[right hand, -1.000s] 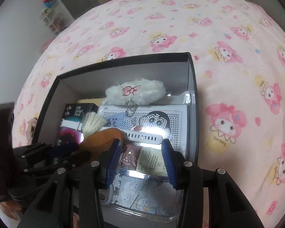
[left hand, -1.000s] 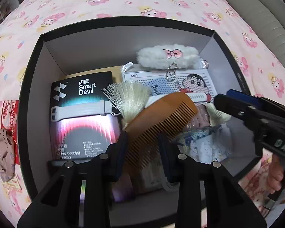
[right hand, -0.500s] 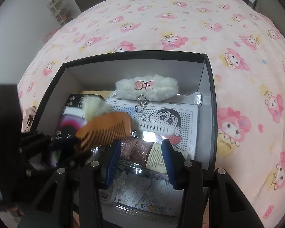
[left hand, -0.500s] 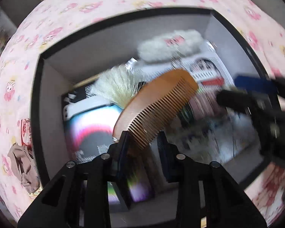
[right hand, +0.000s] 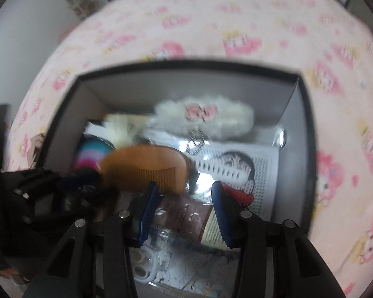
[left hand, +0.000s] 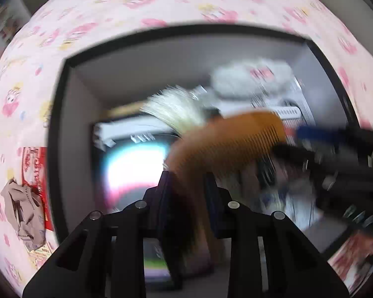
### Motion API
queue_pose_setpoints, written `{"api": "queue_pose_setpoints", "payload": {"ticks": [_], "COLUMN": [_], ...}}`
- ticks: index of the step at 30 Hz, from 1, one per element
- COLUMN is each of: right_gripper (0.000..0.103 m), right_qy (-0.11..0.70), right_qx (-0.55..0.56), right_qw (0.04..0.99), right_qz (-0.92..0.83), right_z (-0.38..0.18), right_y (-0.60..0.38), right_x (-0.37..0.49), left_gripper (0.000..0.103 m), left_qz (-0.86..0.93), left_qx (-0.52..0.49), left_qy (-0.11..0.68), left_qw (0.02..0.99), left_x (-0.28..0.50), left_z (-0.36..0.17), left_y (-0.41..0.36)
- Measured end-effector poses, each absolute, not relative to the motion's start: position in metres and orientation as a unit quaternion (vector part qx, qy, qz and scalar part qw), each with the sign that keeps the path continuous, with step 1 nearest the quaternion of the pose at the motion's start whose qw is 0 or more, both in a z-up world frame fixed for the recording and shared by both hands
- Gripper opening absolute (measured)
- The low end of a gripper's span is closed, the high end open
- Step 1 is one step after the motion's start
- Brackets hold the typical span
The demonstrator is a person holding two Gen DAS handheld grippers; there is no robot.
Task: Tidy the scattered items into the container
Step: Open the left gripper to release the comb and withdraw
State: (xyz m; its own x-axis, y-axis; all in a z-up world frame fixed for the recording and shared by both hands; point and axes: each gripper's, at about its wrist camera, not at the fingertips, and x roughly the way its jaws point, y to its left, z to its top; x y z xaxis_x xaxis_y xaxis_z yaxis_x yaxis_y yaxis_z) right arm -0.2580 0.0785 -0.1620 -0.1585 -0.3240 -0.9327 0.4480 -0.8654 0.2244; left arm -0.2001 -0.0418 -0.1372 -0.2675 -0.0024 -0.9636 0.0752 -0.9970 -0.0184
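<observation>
While my left claw [left hand: 186, 188] pinches the wooden comb [left hand: 226, 144] by its end, jaws just drawn tighter on it, the comb hangs ahead of my fingers over the black box [left hand: 59, 129]. My right claw [right hand: 184, 211] gapes empty beside it. Next I'd lower and let go. Any lettering below is too blurred to read.

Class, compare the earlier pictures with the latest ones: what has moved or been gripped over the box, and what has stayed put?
The left gripper, its jaws just closing further, has lifted and tilted the wooden comb with its pale tassel off the items in the black box. The right gripper has come closer to the comb, jaws open and empty as before. The fluffy white pouch and cartoon sheet have not moved.
</observation>
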Motion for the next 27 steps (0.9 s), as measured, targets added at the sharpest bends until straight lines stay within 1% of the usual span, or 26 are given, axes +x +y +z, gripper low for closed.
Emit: {"api": "queue_pose_setpoints", "payload": {"ticks": [4,7,10,13,16,21,25,27], "right_gripper": [0.040,0.040,0.040,0.041,0.042,0.042,0.042,0.042], "right_qy": [0.029,0.009,0.003,-0.013,-0.001,-0.050,-0.030,-0.045], "right_qx": [0.602,0.594,0.614,0.638,0.637,0.631,0.611,0.624], "right_qw": [0.256,0.251,0.247,0.277,0.295,0.345,0.315,0.322], "right_qz": [-0.756,-0.764,-0.750,-0.718,-0.712,-0.693,-0.726,-0.710], "right_z": [-0.166,-0.160,-0.165,-0.176,-0.173,-0.164,-0.156,-0.163], "right_y": [0.079,0.083,0.080,0.070,0.060,0.059,0.063,0.063], "right_x": [-0.264,-0.268,-0.274,-0.273,-0.265,-0.258,-0.259,-0.259], "left_gripper": [0.027,0.027,0.027,0.027,0.027,0.027,0.027,0.027], "left_qz": [-0.808,-0.809,-0.798,-0.797,-0.798,-0.797,-0.797,-0.796], "left_qx": [0.586,0.584,0.597,0.596,0.594,0.594,0.593,0.594], "left_qy": [0.049,0.062,0.082,0.094,0.101,0.111,0.116,0.115], "left_qw": [0.037,0.016,0.002,0.002,0.003,0.001,-0.005,-0.006], "left_x": [-0.201,-0.193,-0.203,-0.197,-0.200,-0.205,-0.203,-0.204], "left_z": [-0.124,-0.120,-0.123,-0.124,-0.130,-0.143,-0.144,-0.145], "left_y": [-0.054,-0.060,-0.052,-0.054,-0.057,-0.064,-0.064,-0.063]}}
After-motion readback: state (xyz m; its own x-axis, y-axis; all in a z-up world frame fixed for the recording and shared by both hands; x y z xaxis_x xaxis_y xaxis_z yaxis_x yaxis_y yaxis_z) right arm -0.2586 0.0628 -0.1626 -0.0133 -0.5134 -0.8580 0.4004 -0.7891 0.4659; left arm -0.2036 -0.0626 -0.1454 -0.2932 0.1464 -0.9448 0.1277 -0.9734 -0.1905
